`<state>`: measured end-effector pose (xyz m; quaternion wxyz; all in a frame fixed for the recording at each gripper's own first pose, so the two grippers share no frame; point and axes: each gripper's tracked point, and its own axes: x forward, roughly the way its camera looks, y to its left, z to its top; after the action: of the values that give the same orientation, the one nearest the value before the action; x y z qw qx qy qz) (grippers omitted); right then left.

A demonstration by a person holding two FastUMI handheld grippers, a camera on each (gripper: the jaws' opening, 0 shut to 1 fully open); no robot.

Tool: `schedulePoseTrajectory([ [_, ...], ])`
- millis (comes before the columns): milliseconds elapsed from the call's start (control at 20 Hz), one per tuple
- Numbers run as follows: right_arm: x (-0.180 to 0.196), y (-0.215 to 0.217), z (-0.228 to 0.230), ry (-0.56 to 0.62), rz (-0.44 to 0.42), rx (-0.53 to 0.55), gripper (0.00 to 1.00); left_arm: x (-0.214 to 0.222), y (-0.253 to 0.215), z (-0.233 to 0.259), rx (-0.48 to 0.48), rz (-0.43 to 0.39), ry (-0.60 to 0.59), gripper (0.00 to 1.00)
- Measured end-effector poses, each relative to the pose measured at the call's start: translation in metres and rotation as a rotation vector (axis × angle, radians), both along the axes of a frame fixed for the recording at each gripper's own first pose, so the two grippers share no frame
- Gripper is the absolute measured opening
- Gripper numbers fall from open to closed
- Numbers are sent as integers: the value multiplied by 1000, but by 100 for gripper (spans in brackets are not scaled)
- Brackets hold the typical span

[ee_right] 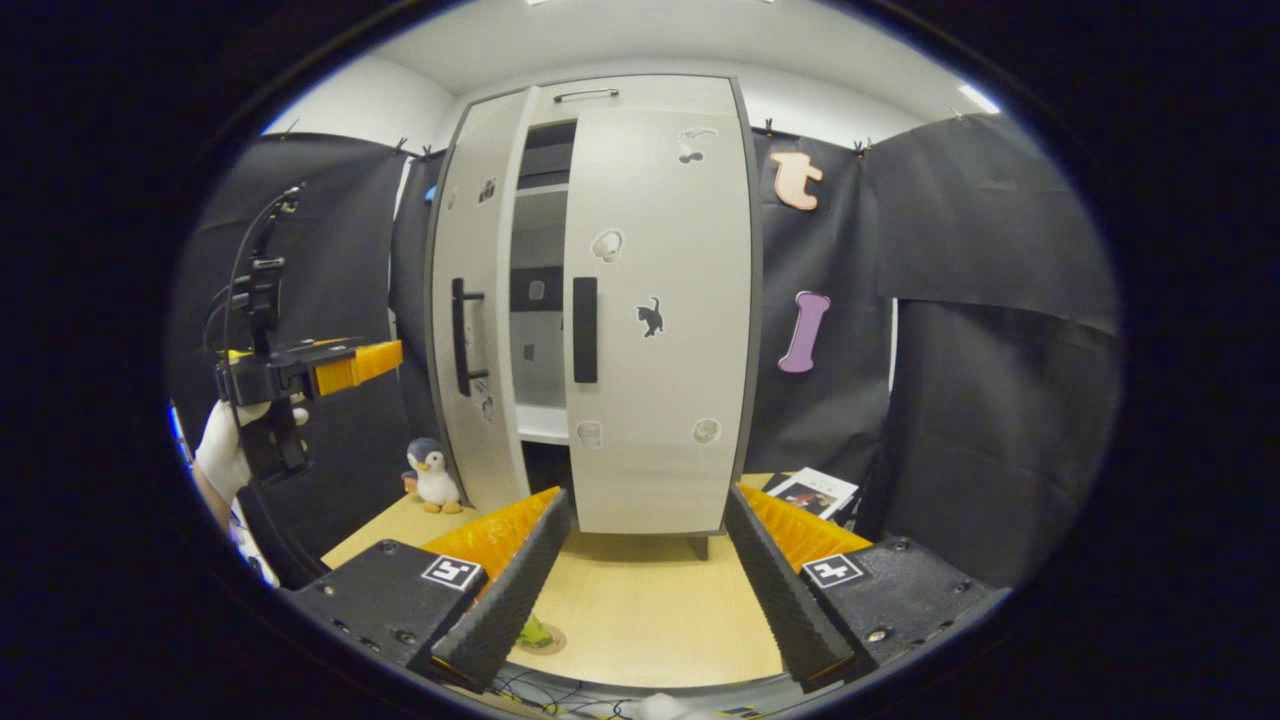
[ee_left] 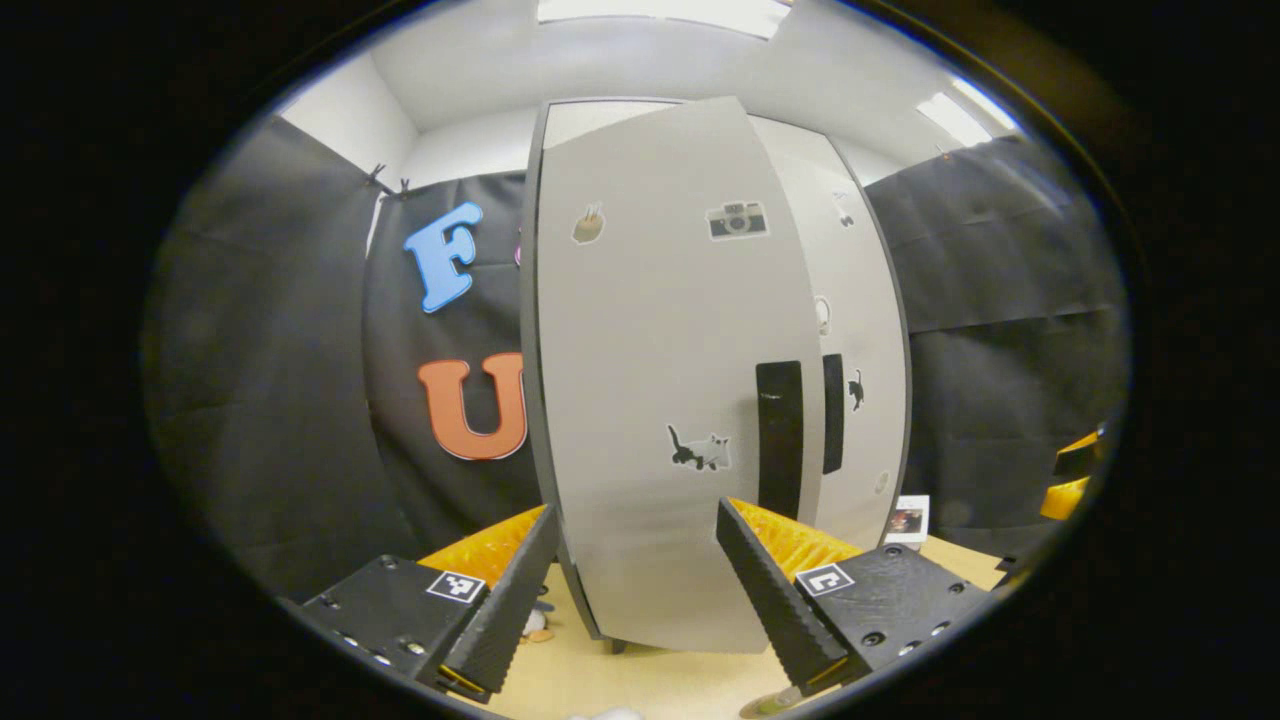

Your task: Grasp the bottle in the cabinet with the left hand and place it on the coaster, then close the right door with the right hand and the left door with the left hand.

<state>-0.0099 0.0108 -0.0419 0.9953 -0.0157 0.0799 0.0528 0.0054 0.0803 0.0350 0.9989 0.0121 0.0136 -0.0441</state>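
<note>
The white cabinet stands on the wooden table. Its right door lies flat against the front, while its left door hangs ajar, leaving a gap onto bare shelves. My right gripper is open, low and well back from the cabinet. In the right gripper view a gloved hand holds my left gripper left of the left door. My left gripper is open, close to the left door near its black handle. A small green thing sits on a round coaster, half hidden by a finger.
A penguin toy stands on the table by the cabinet's left corner. A printed card lies to the right of the cabinet, seen also as a card in the left gripper view. Black cloth walls surround the table.
</note>
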Motion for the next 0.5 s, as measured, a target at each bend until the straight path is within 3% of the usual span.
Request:
schedulePoseTrajectory([
  [200, 0, 4, 8, -27, -14, 5, 100, -28, 0, 2, -29, 31, 13, 97],
  [500, 7, 0, 28, -99, -66, 39, 100, -73, 8, -8, 8, 65, 35, 97],
])
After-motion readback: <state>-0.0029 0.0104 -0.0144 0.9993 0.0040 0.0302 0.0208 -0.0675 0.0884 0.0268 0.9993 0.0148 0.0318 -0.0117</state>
